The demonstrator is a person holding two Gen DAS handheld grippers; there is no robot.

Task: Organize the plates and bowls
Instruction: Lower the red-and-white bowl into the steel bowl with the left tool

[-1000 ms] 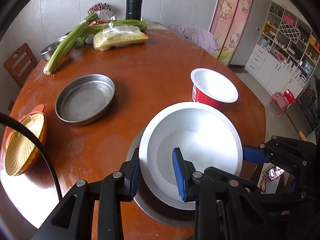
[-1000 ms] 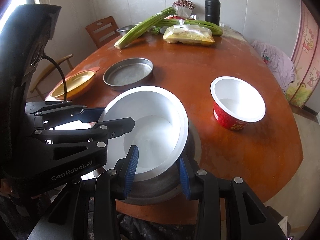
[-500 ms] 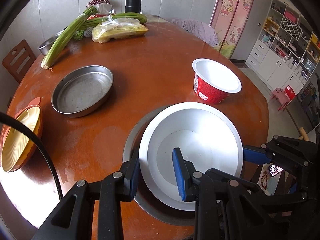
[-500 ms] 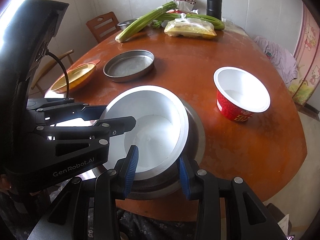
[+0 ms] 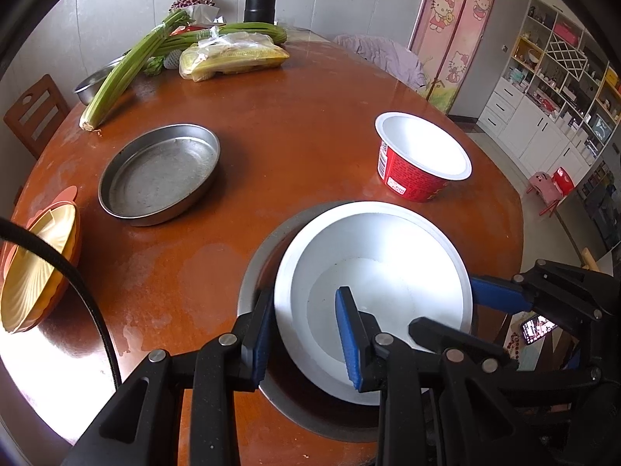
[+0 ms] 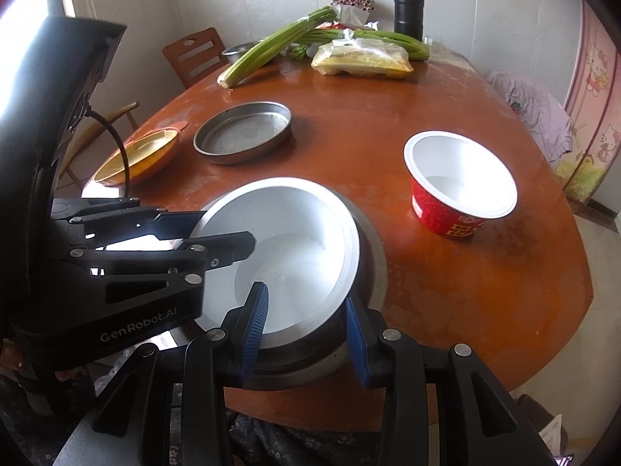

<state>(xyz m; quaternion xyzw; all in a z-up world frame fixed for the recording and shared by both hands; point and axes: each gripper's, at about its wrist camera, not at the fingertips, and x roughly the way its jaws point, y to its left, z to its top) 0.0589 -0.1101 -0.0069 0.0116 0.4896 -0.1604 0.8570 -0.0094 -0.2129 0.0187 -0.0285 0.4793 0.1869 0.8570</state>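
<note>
Presently the left gripper (image 5: pixel 304 334) and right gripper (image 6: pixel 306 322) both clamp the rim of the white bowl (image 5: pixel 372 295), which sits in the metal plate (image 5: pixel 264 248) at the table's (image 5: pixel 302 136) near edge. Advise releasing one side at a time, keeping the bowl level and centred.

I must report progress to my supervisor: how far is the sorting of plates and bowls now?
Done: nothing fully stacked yet. In hand: the left claw and right claw both grip the rim of the white bowl, which sits in the grey metal bowl. Left: the red cup bowl, the metal pan and the yellow dish lie apart on the table.
</note>
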